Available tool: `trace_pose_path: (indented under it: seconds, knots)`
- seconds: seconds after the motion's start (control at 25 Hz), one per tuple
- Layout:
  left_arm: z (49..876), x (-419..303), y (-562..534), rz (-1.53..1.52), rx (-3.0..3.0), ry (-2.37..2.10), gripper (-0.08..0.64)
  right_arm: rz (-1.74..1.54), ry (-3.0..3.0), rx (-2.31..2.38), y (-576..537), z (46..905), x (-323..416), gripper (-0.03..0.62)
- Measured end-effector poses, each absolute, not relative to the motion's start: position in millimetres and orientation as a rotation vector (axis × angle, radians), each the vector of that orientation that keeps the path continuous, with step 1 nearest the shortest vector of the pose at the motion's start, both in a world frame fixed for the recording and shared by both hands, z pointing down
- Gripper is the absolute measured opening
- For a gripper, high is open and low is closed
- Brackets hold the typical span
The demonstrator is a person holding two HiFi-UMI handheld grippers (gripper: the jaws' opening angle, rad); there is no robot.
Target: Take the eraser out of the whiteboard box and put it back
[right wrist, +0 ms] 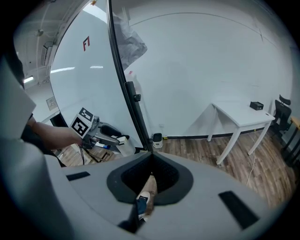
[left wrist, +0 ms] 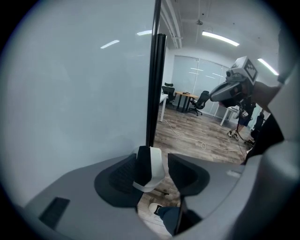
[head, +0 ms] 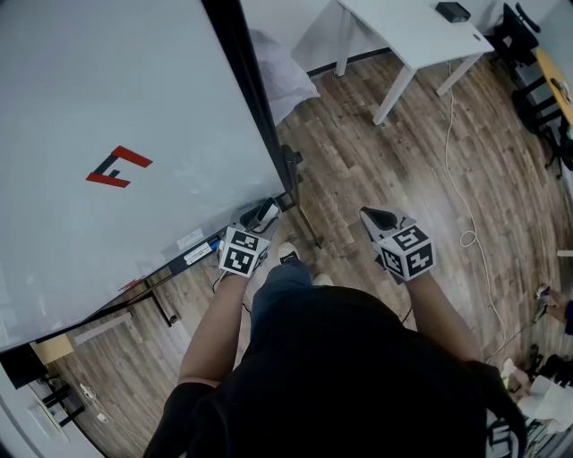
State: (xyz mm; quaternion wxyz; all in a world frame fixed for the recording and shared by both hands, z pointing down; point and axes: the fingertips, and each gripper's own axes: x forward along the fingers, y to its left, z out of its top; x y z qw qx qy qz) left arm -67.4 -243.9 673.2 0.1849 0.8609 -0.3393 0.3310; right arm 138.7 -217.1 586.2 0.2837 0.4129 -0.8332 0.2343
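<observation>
While the person stands close to the whiteboard (head: pixel 134 107), the left claw (head: pixel 258 220) is held at the board's lower right corner, beside the dark frame post. It is clenched on the eraser (head: pixel 266 212). The left gripper view shows that eraser (left wrist: pixel 149 168) (black on one face, white on the other) standing upright between the jaws, its black face flat against one pad. Wooden floor (head: pixel 385 161) and a shoe show below it there, so it is clear of the whiteboard box (head: pixel 170 268), the dark tray that runs along the board's bottom edge to the left of the claw.

The right claw (head: pixel 377 217) is well apart from the board, out over the floor. Its own view shows the jaws (right wrist: pixel 151 161) pressed together with nothing between them.

A red mark (head: pixel 118 167) sits on the board's white face. Farther off stands a white tabletop (head: pixel 412 27) with a small dark object (head: pixel 455 12) on it, and a white cable (head: pixel 466 215) trails across the floor to the right.
</observation>
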Motion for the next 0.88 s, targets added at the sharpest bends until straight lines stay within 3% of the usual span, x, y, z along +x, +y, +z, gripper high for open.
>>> trace_pose_path:
  seconds: [0.88]
  knots:
    - [683.2, -66.5, -247.5, 0.965, 2.38, -0.952, 0.161, 0.646, -2.231, 1.092, -209.9, 589.5, 134.0, -0.005]
